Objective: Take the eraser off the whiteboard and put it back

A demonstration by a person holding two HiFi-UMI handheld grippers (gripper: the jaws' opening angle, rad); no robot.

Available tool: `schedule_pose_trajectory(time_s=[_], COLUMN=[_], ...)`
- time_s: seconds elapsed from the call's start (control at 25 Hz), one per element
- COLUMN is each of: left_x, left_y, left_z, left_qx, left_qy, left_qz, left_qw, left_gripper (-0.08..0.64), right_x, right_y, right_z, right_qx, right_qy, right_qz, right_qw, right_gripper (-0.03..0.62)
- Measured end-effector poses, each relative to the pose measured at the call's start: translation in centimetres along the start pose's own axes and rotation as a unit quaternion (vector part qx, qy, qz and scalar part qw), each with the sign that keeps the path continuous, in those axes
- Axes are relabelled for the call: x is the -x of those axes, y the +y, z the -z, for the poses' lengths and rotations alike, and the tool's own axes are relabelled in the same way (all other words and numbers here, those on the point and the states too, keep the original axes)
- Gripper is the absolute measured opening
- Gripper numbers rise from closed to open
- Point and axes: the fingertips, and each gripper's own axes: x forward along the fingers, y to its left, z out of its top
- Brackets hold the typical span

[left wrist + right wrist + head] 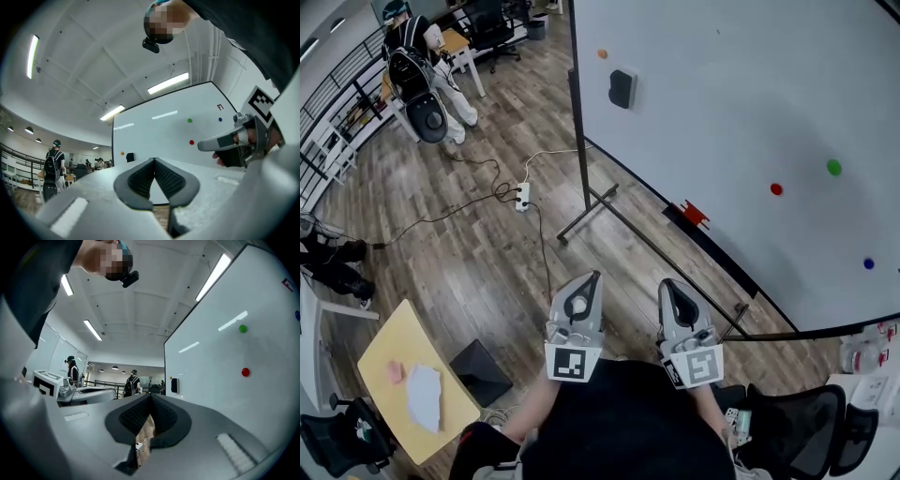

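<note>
The dark eraser (622,88) sticks on the big whiteboard (741,103), high at its far left; it also shows as the eraser (130,157) and the eraser (174,385) in the two gripper views. Both grippers are held close to my body, side by side, far short of the board. My left gripper (592,277) has its jaws shut with nothing between them (153,160). My right gripper (667,284) also has its jaws together at the tips and holds nothing (151,395).
Magnets dot the board: orange (602,53), red (776,188), green (833,167), blue (868,263). The board's stand leg (586,211) and a power strip (522,196) with cables lie on the wood floor. A yellow table (412,380) stands at the left, and a person with a backpack (417,70) far off.
</note>
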Motion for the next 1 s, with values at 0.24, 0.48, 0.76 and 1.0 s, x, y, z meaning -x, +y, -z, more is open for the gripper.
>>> schedule_pose_trajectory(time_s=[0.24, 0.48, 0.76, 1.0], left_x=[-4.4, -8.8, -13.1, -14.9], left_y=[3.4, 7.4, 12.2, 15.5], left_z=[1.6, 2.6, 4.3, 5.2], left_qx=[0.003, 0.005, 0.005, 0.007], left_qy=[0.0, -0.011, -0.019, -0.03], left_qz=[0.008, 0.032, 0.048, 0.058], left_qw=[1.0, 0.9994, 0.9987, 0.9978], left_gripper=[0.002, 0.002, 0.002, 0.002], right_x=[-5.0, -10.4, -16.2, -20.3], right_y=[-1.6, -2.4, -3.2, -2.4], right_z=[0.6, 0.9, 1.8, 2.9], right_qx=[0.0, -0.004, -0.002, -0.003], right_qy=[0.007, 0.011, 0.011, 0.003], right_qz=[0.007, 0.028, 0.053, 0.06], right_qw=[1.0, 1.0, 0.999, 0.998], right_gripper=[0.002, 0.002, 0.002, 0.002])
